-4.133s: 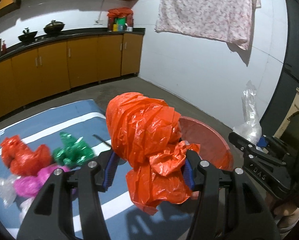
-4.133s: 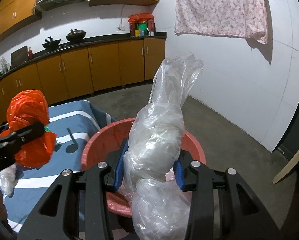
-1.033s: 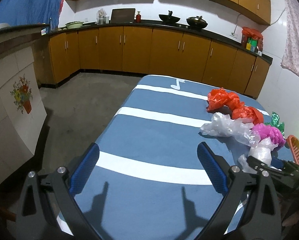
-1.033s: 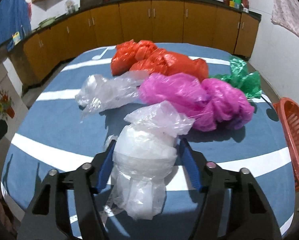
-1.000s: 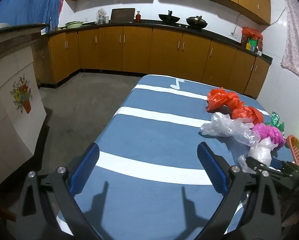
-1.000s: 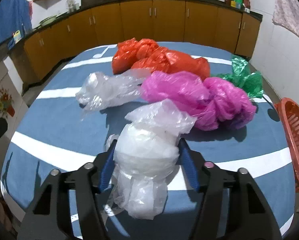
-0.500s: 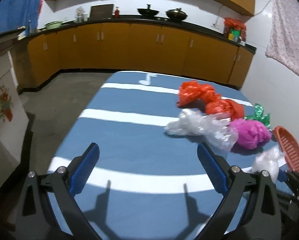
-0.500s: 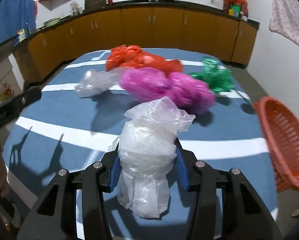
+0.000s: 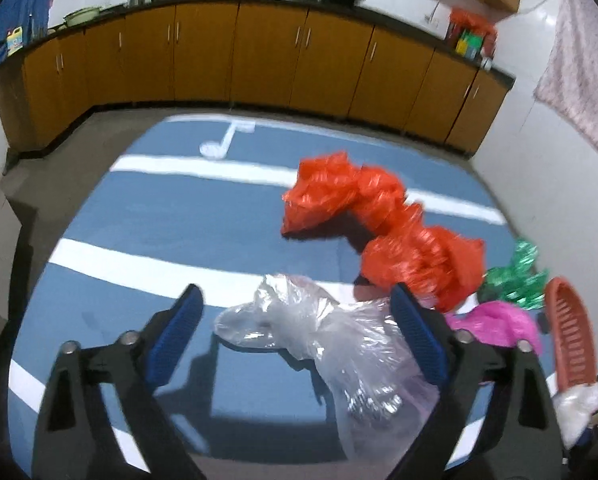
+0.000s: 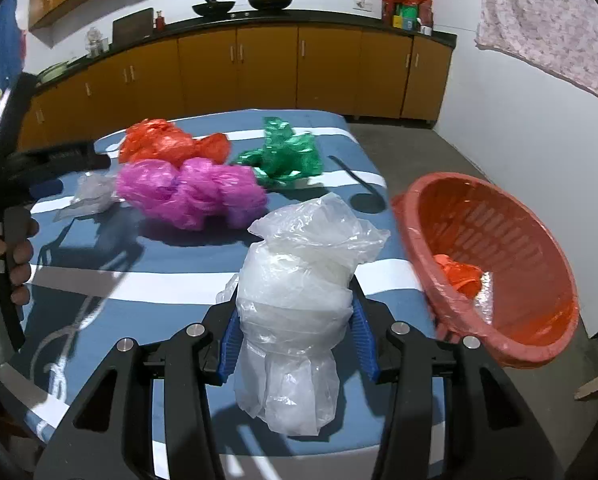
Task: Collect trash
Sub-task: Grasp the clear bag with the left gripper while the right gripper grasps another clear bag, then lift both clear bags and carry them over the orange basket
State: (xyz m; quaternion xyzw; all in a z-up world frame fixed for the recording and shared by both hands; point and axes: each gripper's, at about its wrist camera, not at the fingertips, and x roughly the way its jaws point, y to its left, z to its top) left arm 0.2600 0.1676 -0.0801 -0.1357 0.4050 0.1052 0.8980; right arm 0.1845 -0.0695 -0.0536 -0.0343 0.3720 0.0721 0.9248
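My right gripper (image 10: 297,340) is shut on a white plastic bag (image 10: 299,280) and holds it above the blue table, left of the red basket (image 10: 511,344). The basket holds an orange bag (image 10: 459,276) and some clear plastic. My left gripper (image 9: 295,336) is open with its jaws either side of a clear plastic bag (image 9: 339,352) that lies on the table. An orange bag (image 9: 379,224), a pink bag (image 10: 195,192) and a green bag (image 10: 283,156) also lie on the table.
The blue table (image 9: 171,216) has white stripes and a music note. Orange kitchen cabinets (image 9: 259,56) run along the far wall. A white wall (image 10: 519,112) with a hanging cloth is at the right. The basket also shows in the left wrist view (image 9: 571,340).
My left gripper moved forward over the table and now straddles the clear bag. My right gripper lifted the white bag and swung right toward the basket.
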